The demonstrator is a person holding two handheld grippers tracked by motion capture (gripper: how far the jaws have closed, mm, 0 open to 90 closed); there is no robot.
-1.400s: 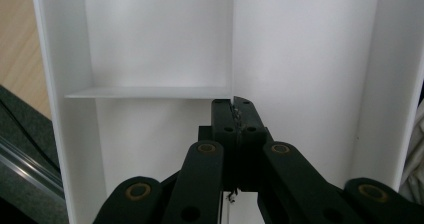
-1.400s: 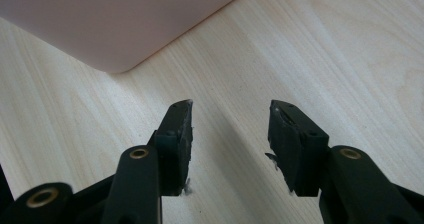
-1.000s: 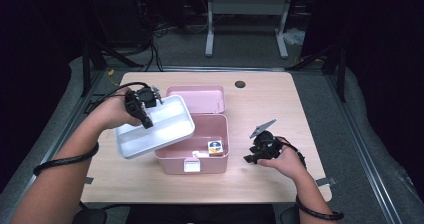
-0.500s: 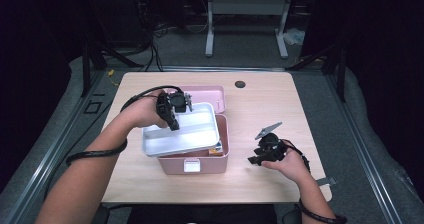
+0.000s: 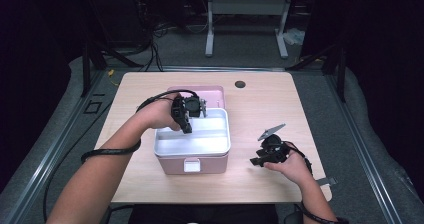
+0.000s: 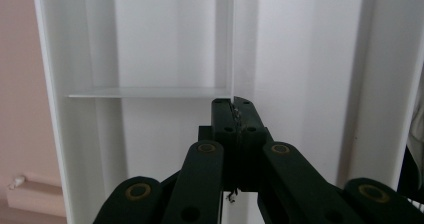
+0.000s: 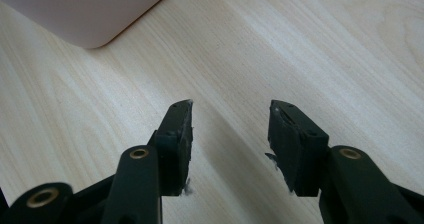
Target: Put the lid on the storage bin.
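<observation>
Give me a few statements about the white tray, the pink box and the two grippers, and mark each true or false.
1. The left gripper is clamped on a thin wall of the white tray. True.
2. The white tray sits over the pink box. True.
3. The right gripper holds the box's lid. False: its fingers are apart with nothing between them, over the bare wooden table.
4. The tray lies on the table beside the box. False: it is on top of the box.

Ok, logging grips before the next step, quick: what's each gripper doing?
Left gripper: closed on a divider wall of the white tray, over the pink box.
Right gripper: open, empty, above the table.
</observation>
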